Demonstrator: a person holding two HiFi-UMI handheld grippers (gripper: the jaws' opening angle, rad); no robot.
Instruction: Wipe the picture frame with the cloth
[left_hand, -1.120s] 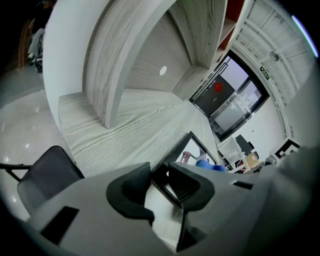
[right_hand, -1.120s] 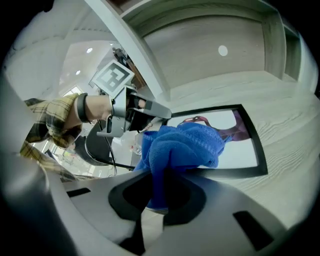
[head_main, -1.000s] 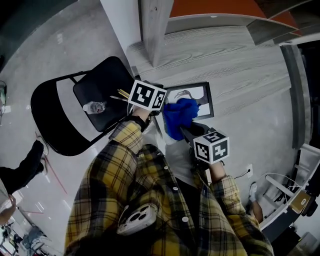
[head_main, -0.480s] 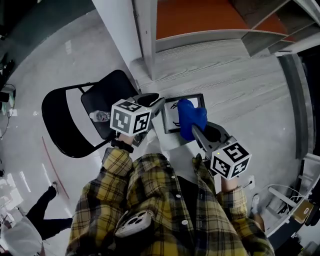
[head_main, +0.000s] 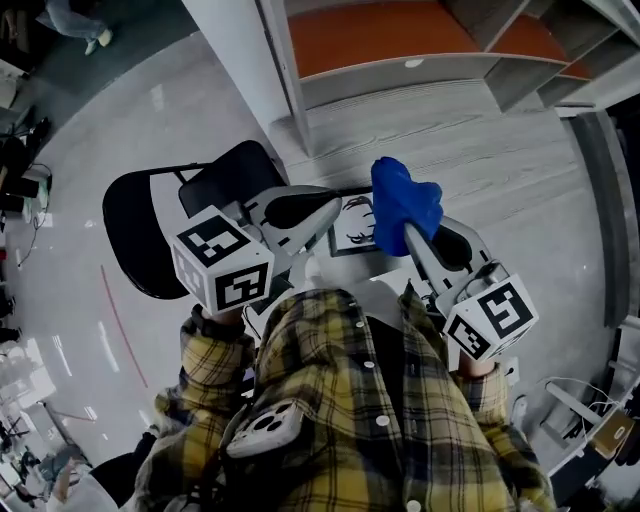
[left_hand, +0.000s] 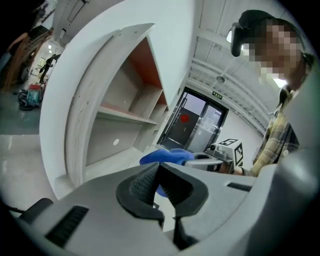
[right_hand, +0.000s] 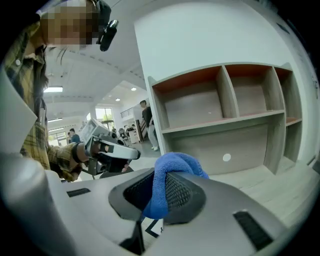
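The picture frame (head_main: 352, 226) lies flat on the pale wood base below the shelf, partly hidden by both grippers. My right gripper (head_main: 408, 232) is raised above it and shut on the blue cloth (head_main: 404, 203), which bunches out between the pads (right_hand: 175, 167) in the right gripper view. My left gripper (head_main: 322, 208) hangs beside it at the left, its jaws closing until the pads (left_hand: 146, 184) meet, with nothing between them. Both point roughly level toward the shelf. The cloth (left_hand: 167, 156) and right gripper (left_hand: 212, 161) also show in the left gripper view.
A white shelf unit with an orange back (head_main: 400, 40) stands ahead, its side panel (head_main: 245, 70) at the left. A black folding chair (head_main: 150, 235) is on the floor at the left. Cables lie at the lower right (head_main: 570, 400). A person (right_hand: 146, 122) stands far off.
Both grippers have risen well up from the frame, and the blue cloth came off it with the right one. The left gripper's jaws, apart before, are now together.
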